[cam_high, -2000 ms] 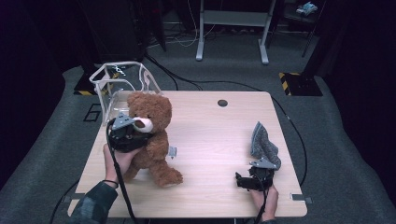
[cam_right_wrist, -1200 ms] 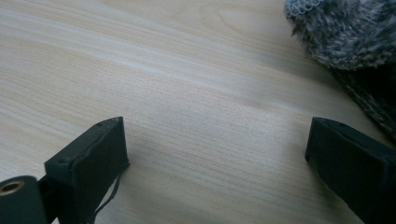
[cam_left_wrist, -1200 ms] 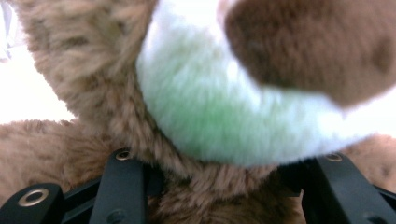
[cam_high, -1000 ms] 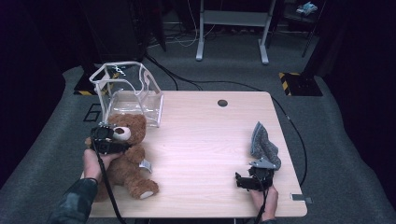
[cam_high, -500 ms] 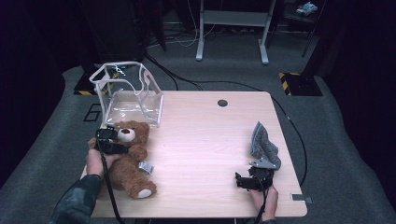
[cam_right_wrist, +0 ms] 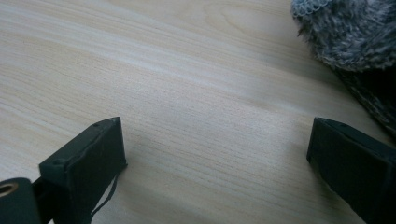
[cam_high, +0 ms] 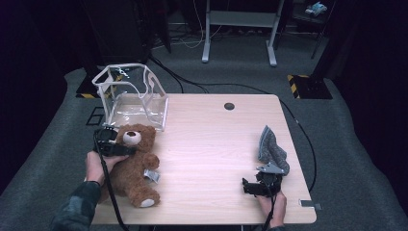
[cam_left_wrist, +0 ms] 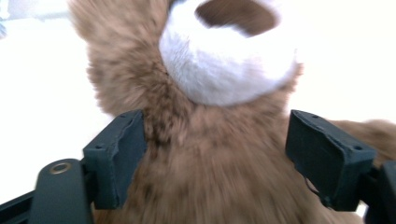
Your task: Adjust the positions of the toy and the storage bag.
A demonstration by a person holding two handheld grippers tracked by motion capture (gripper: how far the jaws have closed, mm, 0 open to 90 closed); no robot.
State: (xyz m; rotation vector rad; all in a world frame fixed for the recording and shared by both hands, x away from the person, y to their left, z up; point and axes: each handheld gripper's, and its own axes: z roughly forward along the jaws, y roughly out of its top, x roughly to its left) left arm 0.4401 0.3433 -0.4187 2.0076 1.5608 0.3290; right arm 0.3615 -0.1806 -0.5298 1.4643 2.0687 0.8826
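Already the left gripper [cam_high: 126,150] clasped the teddy bear [cam_high: 132,166] at the neck by the table's [cam_high: 211,144] left edge; clear bag [cam_high: 131,98] just beyond. Right gripper [cam_high: 249,187] gaped, idle.

From up top, my left gripper [cam_high: 120,149] sits right at the teddy bear's [cam_high: 133,166] neck, jaws on either side of it. The bear lies on its back at the left edge of the table [cam_high: 211,144], head just beside the clear plastic bag [cam_high: 132,96]. My right gripper [cam_high: 255,186] rests near the front right, with a grey fuzzy cloth [cam_high: 270,147] just behind it.
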